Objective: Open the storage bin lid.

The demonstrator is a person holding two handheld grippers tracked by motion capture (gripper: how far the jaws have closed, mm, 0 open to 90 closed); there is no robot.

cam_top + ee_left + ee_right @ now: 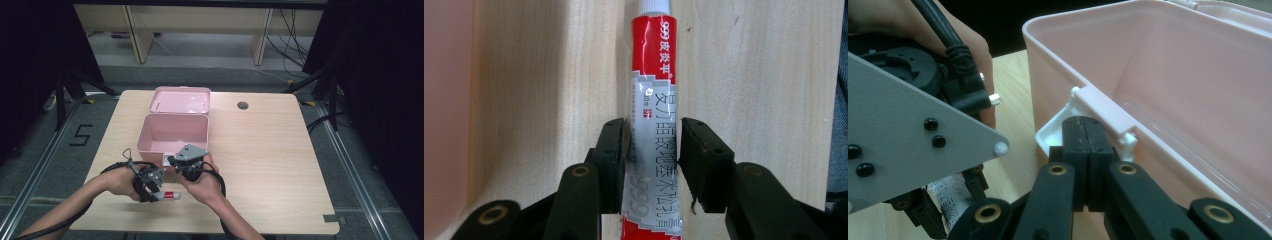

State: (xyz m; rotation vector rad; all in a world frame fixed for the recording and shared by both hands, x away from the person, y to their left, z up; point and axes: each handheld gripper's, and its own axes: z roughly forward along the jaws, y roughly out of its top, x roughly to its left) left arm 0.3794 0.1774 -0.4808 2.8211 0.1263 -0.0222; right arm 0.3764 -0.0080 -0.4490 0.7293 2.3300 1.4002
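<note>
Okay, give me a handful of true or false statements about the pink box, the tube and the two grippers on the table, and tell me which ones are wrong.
1. The pink box stands open, with its lid lying back behind it. True.
2. The tube lies inside the box. False: it lies on the table, in front of the box.
3. The left gripper has its jaws on either side of the tube. True.
4. The right gripper has its jaws spread wide. False: they are shut together, at the white latch on the box's front wall.
5. The tube is blue and yellow. False: it is red and silver with a white cap.
</note>
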